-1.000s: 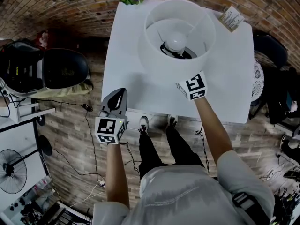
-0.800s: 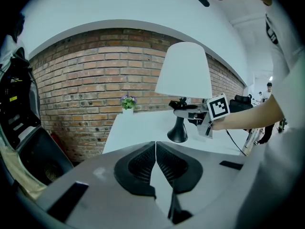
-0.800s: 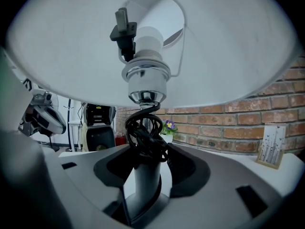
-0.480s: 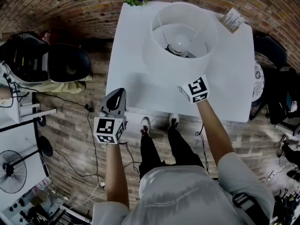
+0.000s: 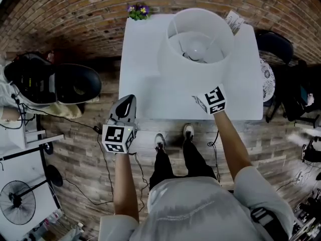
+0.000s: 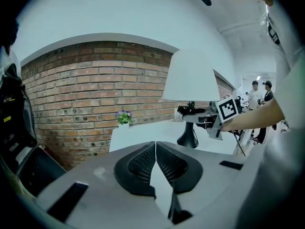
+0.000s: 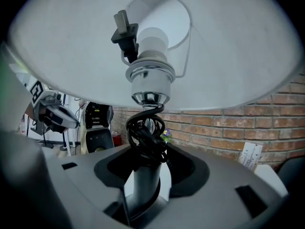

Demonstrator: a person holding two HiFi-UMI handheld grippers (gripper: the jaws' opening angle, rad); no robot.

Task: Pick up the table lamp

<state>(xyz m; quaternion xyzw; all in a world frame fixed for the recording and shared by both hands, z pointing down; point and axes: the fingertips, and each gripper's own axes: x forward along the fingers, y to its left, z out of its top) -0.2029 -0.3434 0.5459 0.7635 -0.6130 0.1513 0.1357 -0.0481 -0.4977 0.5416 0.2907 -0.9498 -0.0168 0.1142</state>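
The table lamp's white drum shade [image 5: 198, 49] stands over the far right part of the white table [image 5: 145, 74]. My right gripper [image 5: 210, 100] reaches under the shade, so its jaws are hidden in the head view. In the right gripper view it [image 7: 145, 168] is shut on the lamp's stem [image 7: 142, 190], just below a wound black cord [image 7: 145, 135] and the chrome socket [image 7: 150, 78]. The left gripper view shows the shade [image 6: 190, 75], the dark base [image 6: 188, 140] and that clamped gripper [image 6: 209, 120]. My left gripper [image 5: 125, 107] is shut on nothing at the table's near left edge.
A small pot of flowers [image 5: 138, 10] stands at the table's far left corner and a white tag [image 5: 231, 20] at its far right. A black machine [image 5: 50, 82] sits on the floor to the left, a dark chair [image 5: 273, 44] to the right. Brick wall lies behind.
The lamp, held by my right gripper, has shifted a little farther and to the right across the table. My left gripper has stayed shut at the near edge.
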